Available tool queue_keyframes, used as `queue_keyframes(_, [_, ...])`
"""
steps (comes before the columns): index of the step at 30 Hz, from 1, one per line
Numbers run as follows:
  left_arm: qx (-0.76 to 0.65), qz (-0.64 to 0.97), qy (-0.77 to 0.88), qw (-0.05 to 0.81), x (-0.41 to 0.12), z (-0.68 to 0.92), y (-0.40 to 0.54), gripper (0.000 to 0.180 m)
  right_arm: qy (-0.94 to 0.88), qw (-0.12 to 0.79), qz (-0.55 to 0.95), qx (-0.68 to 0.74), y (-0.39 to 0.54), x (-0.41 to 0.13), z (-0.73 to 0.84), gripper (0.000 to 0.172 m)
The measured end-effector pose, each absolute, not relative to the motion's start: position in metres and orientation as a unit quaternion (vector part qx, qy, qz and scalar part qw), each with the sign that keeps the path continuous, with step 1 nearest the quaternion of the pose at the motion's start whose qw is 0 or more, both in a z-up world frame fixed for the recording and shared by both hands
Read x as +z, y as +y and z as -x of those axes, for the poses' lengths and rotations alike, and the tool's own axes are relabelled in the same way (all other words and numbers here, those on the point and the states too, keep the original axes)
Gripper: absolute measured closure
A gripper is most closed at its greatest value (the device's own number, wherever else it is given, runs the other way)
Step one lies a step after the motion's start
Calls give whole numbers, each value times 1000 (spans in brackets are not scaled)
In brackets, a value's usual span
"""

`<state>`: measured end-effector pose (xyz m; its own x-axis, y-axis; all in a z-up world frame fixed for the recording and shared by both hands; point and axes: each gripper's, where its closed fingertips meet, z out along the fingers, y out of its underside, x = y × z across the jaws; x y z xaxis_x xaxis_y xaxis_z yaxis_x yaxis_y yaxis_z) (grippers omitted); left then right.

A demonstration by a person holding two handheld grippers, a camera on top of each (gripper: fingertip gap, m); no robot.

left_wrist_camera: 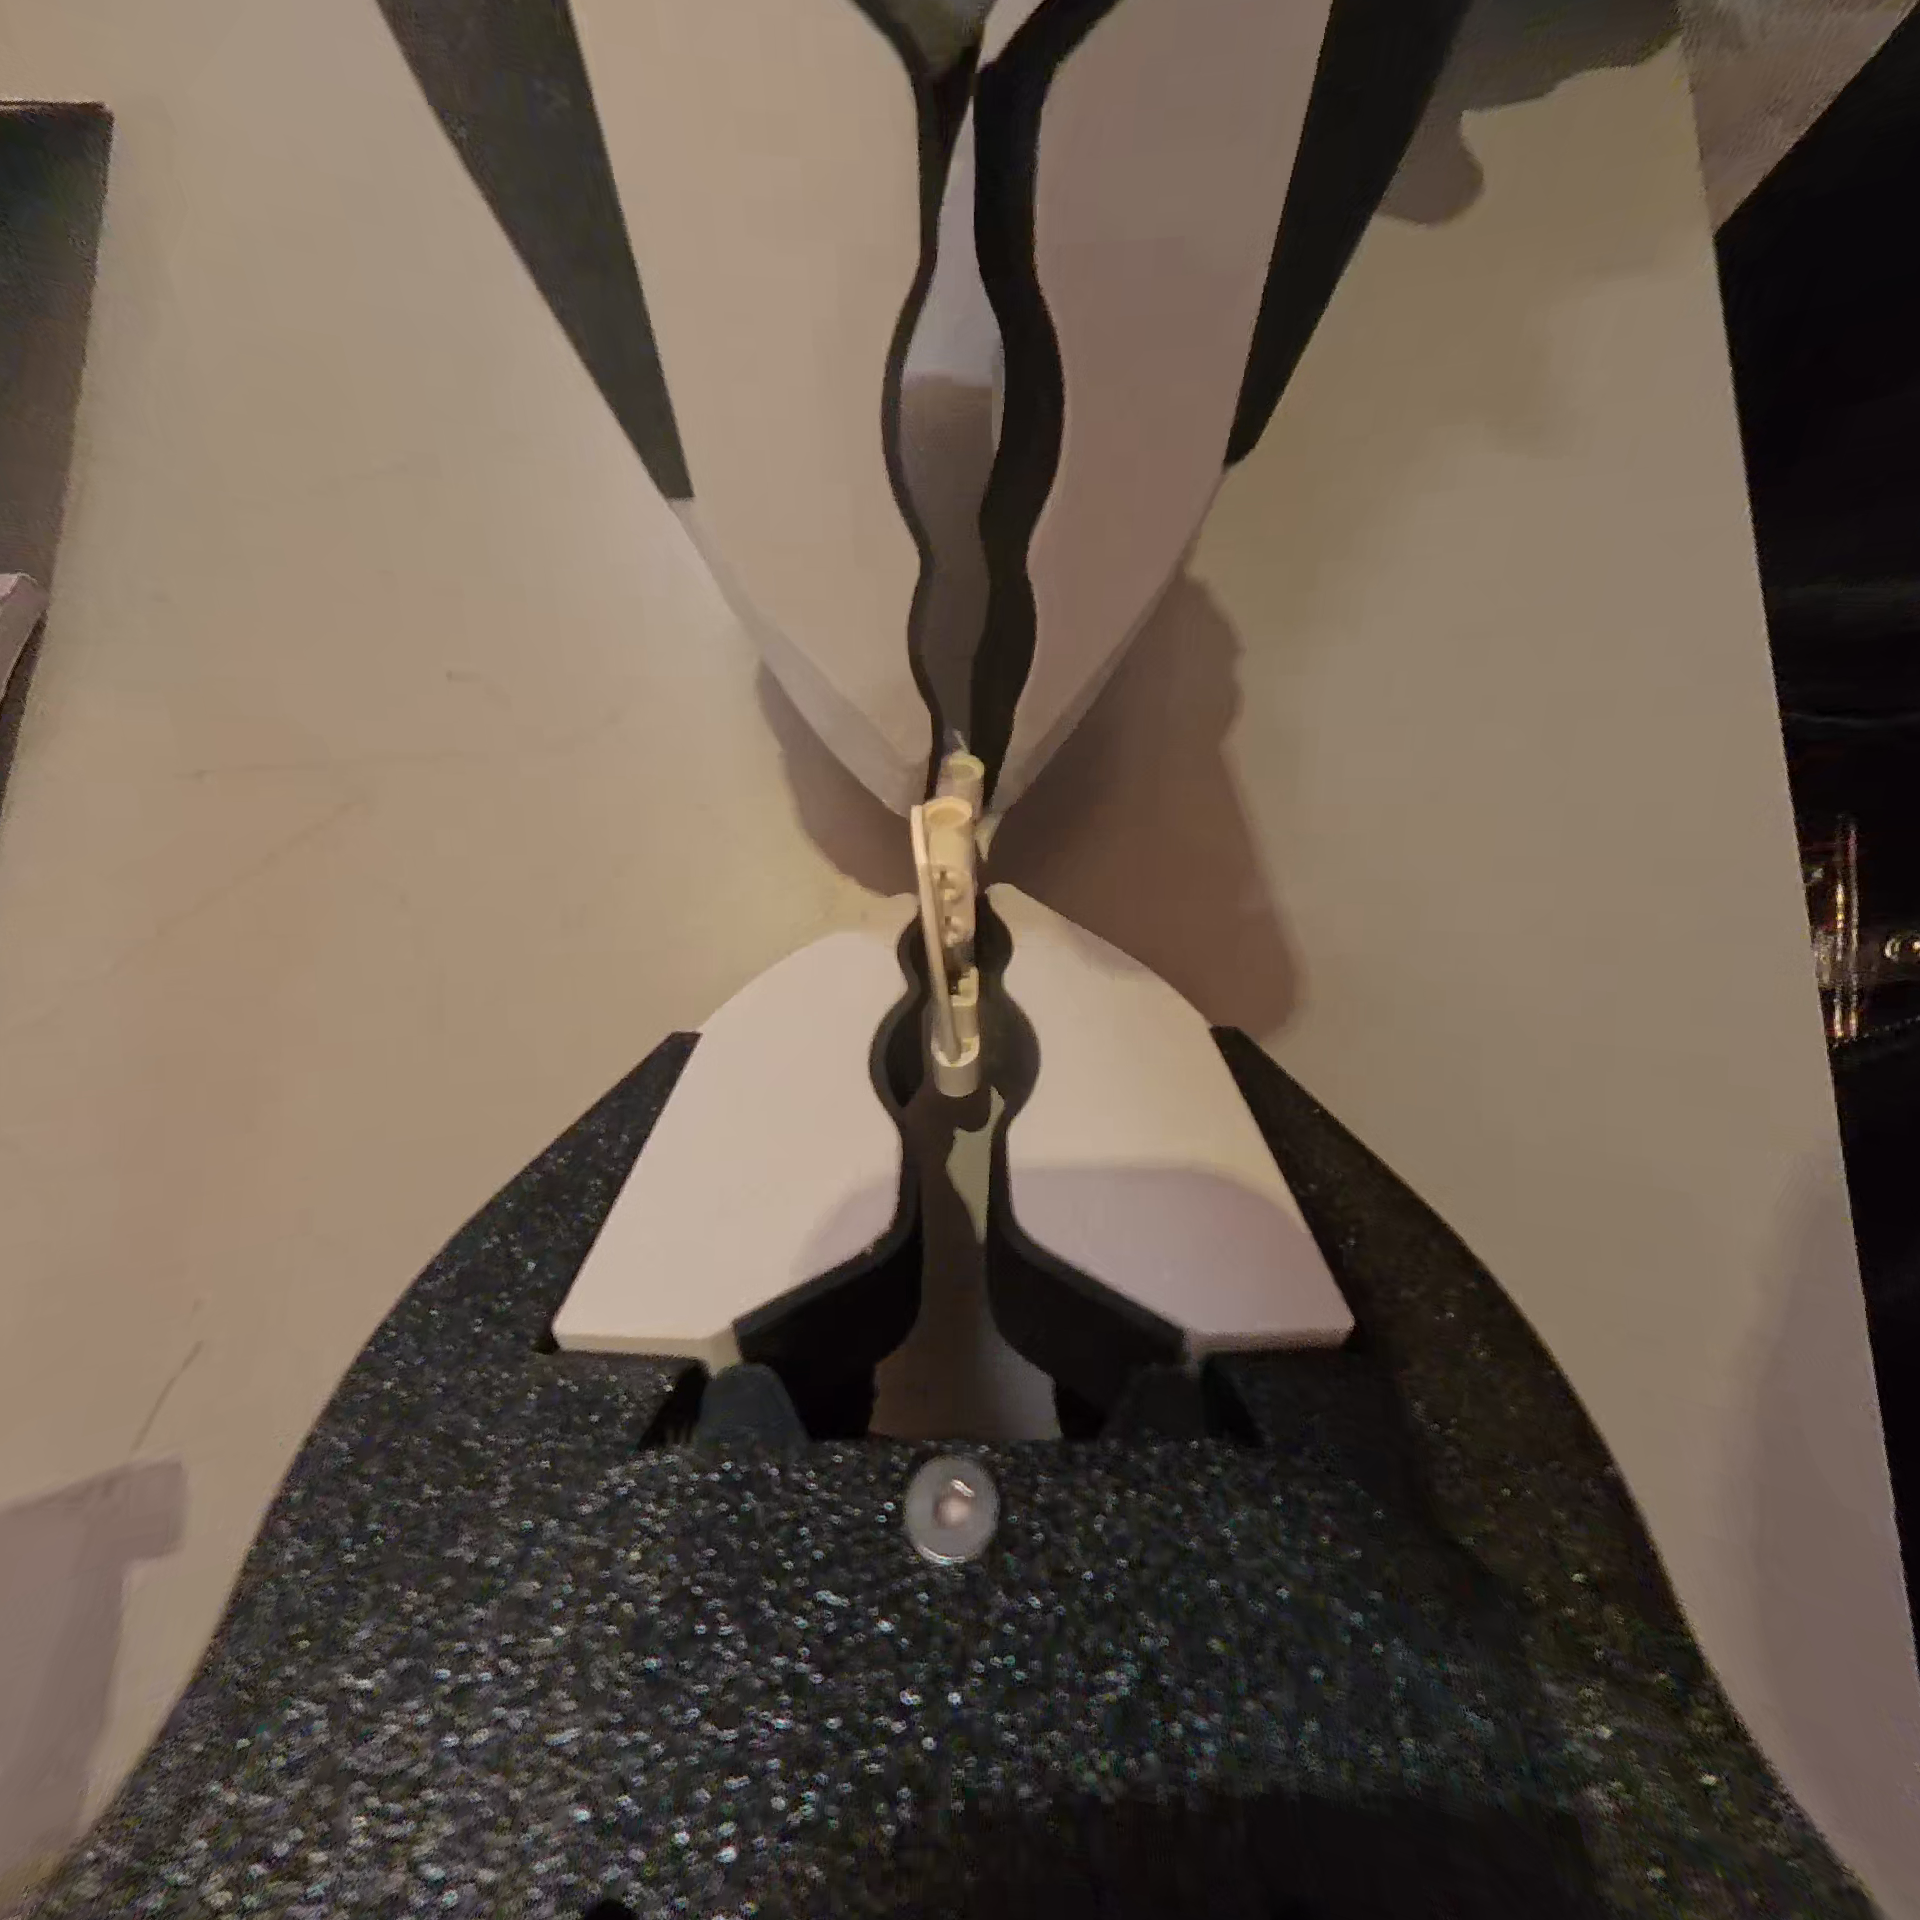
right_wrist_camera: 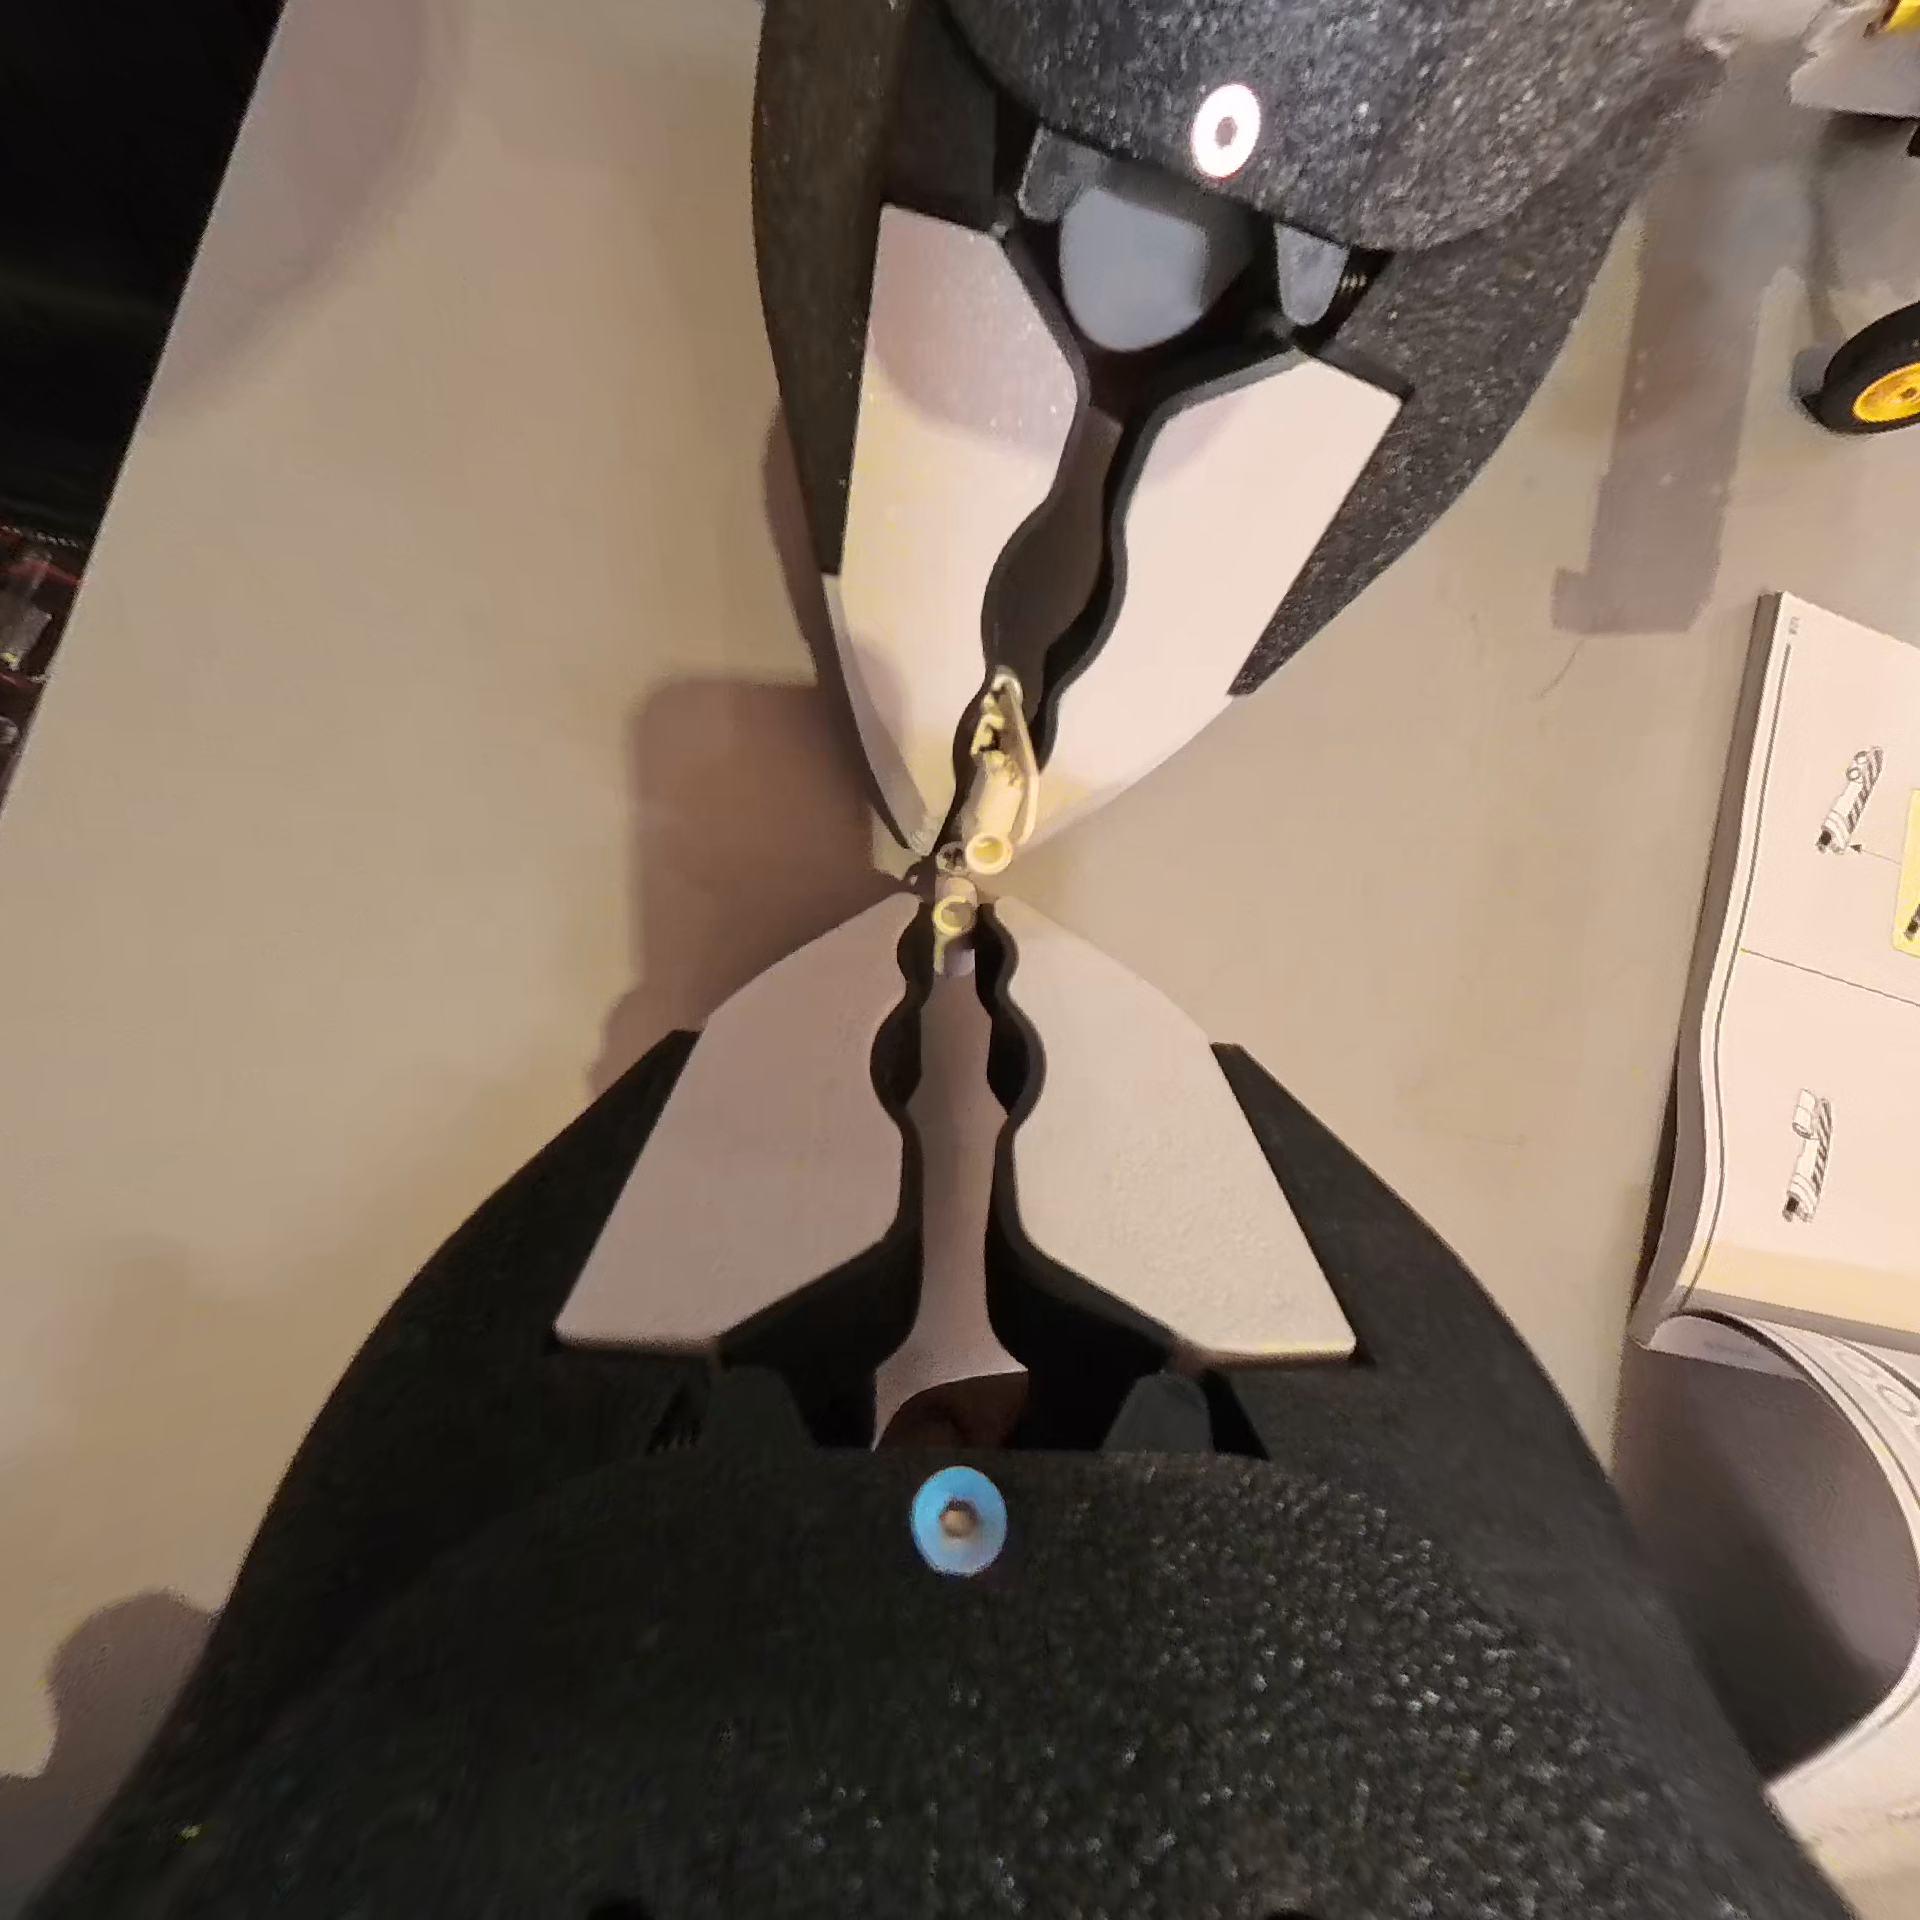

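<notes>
My two grippers meet tip to tip above a beige table (left_wrist_camera: pixel 416 727). My left gripper (left_wrist_camera: pixel 951 909) is shut on a long, thin cream plastic part (left_wrist_camera: pixel 945 935) with small tubes along it. The part lies lengthwise between the pads and sticks out past the tips. It also shows in the right wrist view (right_wrist_camera: pixel 1006 769), in the left gripper (right_wrist_camera: pixel 961 831) coming down from the top. My right gripper (right_wrist_camera: pixel 951 914) is shut on a small cream tube-shaped piece (right_wrist_camera: pixel 951 917), which also shows in the left wrist view (left_wrist_camera: pixel 961 774). The tube ends of the two parts almost touch.
An open instruction booklet (right_wrist_camera: pixel 1818 987) lies on the table at the right, with a curled page (right_wrist_camera: pixel 1849 1455) below it. A yellow wheel with a black tyre (right_wrist_camera: pixel 1881 379) stands at the far right. A dark area (left_wrist_camera: pixel 1829 520) lies beyond the table's right edge. My left and right fingertips are right by each other.
</notes>
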<state>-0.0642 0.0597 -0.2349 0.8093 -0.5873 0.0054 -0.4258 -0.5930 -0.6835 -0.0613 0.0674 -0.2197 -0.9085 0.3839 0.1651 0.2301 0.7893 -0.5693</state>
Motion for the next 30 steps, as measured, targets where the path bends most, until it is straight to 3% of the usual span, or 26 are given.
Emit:
queue_keyframes(18, [-155,854,286,406,-228,66,63,174,-891,103,215,386,76,-209,61,165])
queue_keyframes(30, [-185,860,276,388,-235,65,59,170,-879,110,231,403,71,-205,66,165])
